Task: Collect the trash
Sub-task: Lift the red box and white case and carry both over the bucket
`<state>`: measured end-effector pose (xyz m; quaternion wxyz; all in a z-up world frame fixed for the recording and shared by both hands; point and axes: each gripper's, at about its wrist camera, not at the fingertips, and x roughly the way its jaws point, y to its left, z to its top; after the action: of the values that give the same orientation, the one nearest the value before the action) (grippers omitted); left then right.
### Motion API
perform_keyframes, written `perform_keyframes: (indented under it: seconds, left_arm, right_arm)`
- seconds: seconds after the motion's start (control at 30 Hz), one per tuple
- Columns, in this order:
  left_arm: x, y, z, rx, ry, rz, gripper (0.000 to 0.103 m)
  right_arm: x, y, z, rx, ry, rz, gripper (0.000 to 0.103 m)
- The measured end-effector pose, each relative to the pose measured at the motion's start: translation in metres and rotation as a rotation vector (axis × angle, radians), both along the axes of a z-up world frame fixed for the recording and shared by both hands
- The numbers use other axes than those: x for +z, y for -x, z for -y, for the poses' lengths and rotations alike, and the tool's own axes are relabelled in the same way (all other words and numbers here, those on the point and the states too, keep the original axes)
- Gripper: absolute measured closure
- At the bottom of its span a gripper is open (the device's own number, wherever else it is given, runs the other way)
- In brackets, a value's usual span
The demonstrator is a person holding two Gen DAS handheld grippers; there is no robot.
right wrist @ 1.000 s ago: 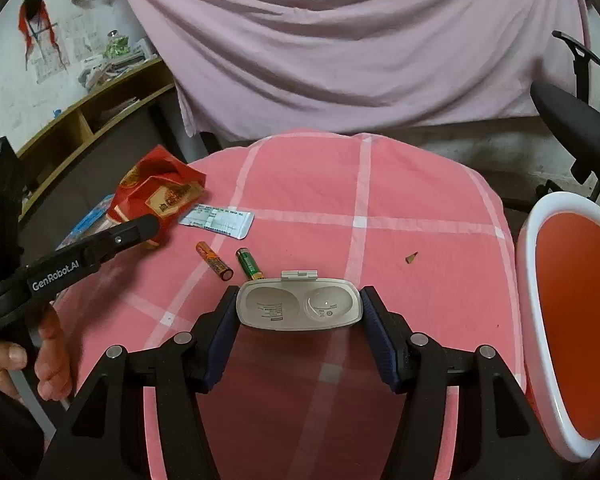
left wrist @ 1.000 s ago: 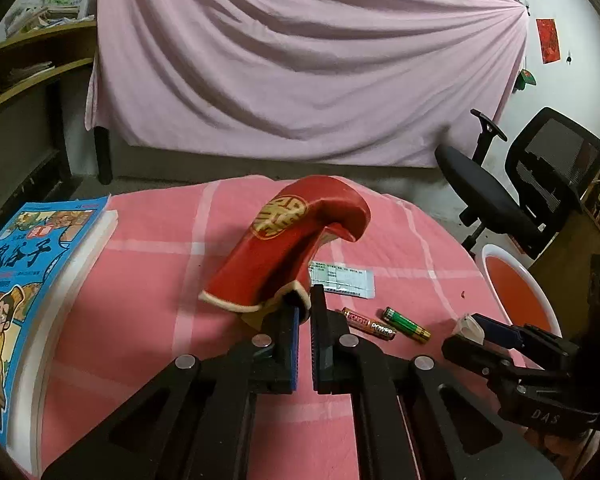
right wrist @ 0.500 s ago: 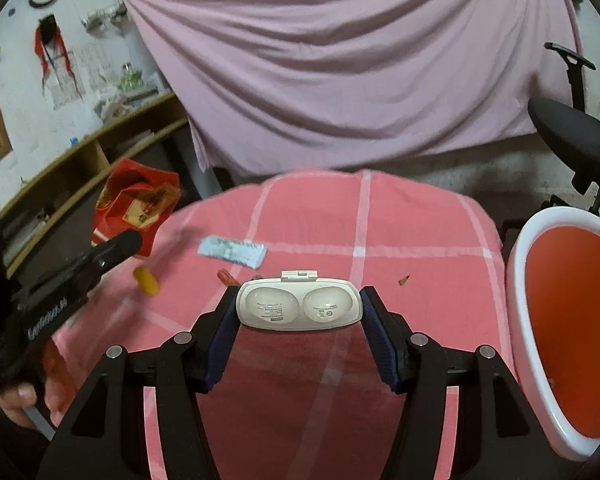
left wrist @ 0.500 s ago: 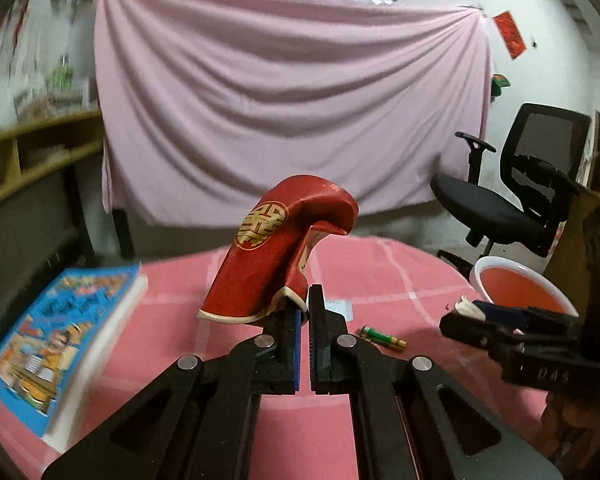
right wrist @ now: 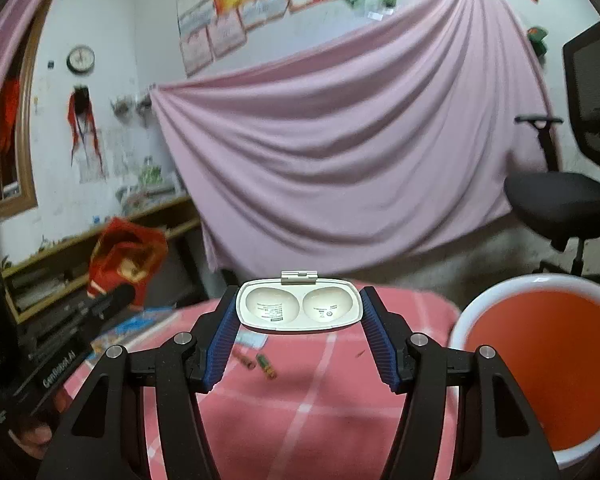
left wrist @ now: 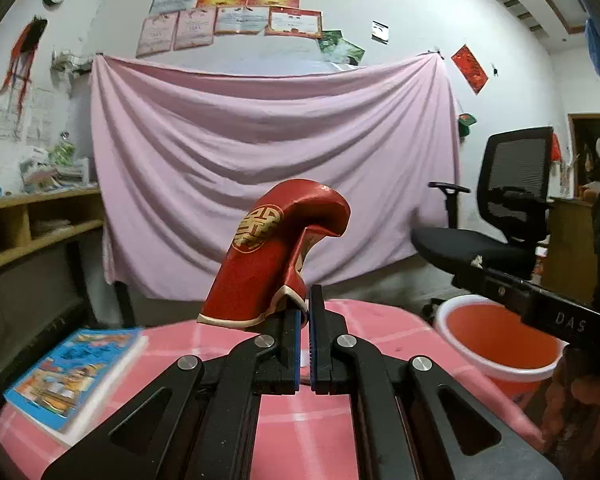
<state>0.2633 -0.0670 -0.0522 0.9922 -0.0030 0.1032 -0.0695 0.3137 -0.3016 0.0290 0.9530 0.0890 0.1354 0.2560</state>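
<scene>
My left gripper (left wrist: 304,312) is shut on the edge of a red packet with a gold emblem (left wrist: 276,256) and holds it up above the pink checked table (left wrist: 380,328). My right gripper (right wrist: 298,308) is shut on a white plastic blister case (right wrist: 298,307), held above the table. The red packet also shows in the right wrist view (right wrist: 126,258), at the left. An orange bin with a white rim (right wrist: 540,364) stands at the table's right side; it also shows in the left wrist view (left wrist: 496,340). Two batteries (right wrist: 256,362) and a paper slip (right wrist: 252,338) lie on the table.
A blue picture book (left wrist: 72,372) lies at the table's left. A black office chair (left wrist: 496,224) stands behind the bin. A pink sheet (left wrist: 268,160) hangs on the back wall, with wooden shelves (left wrist: 32,224) at the left.
Both grippers have lifted and tilted up with their loads; the table now sits low in both views. The red packet and the white case stay gripped.
</scene>
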Motion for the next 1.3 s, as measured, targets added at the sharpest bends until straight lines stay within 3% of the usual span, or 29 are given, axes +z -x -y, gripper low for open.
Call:
perform_keyframes:
  seconds: [0.1, 0.43, 0.6, 0.87, 1.3]
  left_arm:
    - [0.008, -0.006, 0.016, -0.065, 0.076, -0.024, 0.102]
    - [0.036, -0.03, 0.109, -0.257, 0.005, -0.052, 0.102]
    - [0.038, -0.045, 0.145, -0.329, -0.013, -0.105, 0.102]
    - [0.029, -0.067, 0.194, -0.405, -0.023, -0.255, 0.101]
    - [0.024, -0.102, 0.203, -0.437, 0.049, -0.478, 0.101]
  right_arm:
    - [0.005, 0.003, 0.019, -0.048, -0.029, 0.032, 0.045]
    - [0.013, 0.013, 0.098, -0.251, -0.053, 0.063, 0.045]
    - [0.008, 0.007, 0.14, -0.338, -0.095, -0.001, 0.045]
    - [-0.003, 0.001, 0.177, -0.399, -0.13, -0.096, 0.045]
    - [-0.021, -0.015, 0.189, -0.431, -0.143, -0.256, 0.045]
